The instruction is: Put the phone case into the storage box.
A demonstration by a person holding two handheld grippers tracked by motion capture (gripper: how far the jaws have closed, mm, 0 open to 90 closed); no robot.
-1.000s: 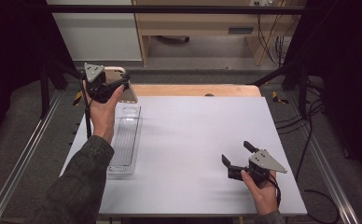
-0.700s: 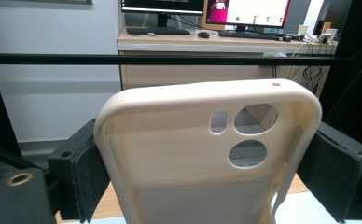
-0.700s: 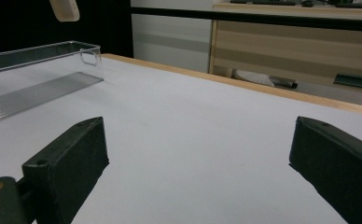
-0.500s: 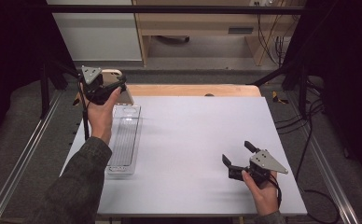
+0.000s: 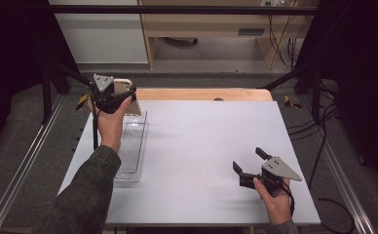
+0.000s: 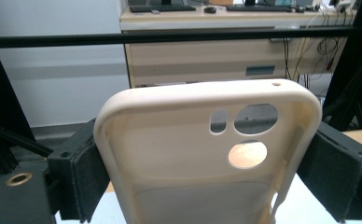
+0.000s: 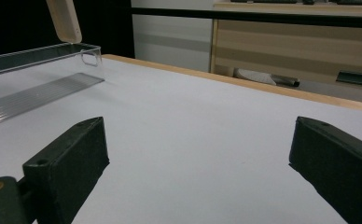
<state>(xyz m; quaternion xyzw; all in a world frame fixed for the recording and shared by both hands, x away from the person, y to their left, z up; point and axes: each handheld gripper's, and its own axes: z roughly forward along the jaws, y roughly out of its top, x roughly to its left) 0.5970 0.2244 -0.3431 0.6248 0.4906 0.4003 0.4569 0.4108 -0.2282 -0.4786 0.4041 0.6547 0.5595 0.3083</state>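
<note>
A beige phone case [image 6: 207, 154] with camera cut-outs stands upright between my left gripper's [image 6: 202, 172] black jaws, which are shut on its two long sides. From above, that left gripper [image 5: 121, 97] holds the phone case [image 5: 127, 95] over the far end of a clear plastic tray [image 5: 131, 146] at the table's left. My right gripper [image 5: 249, 161] rests low near the front right of the table, jaws wide apart and empty. In the right gripper view the open right gripper [image 7: 198, 163] faces bare tabletop, with the clear tray [image 7: 39, 88] and the phone case's lower end [image 7: 65, 18] at the upper left.
The white tabletop [image 5: 206, 141] has a wooden strip [image 5: 201, 94] along its far edge. Metal rails [image 5: 26, 161] run along both sides. Beyond the table stand a black frame bar [image 6: 170, 37] and a wooden desk [image 6: 207, 56] with cables.
The left gripper with the phone case has shifted slightly over the tray's far end. The right gripper has stayed in place, open.
</note>
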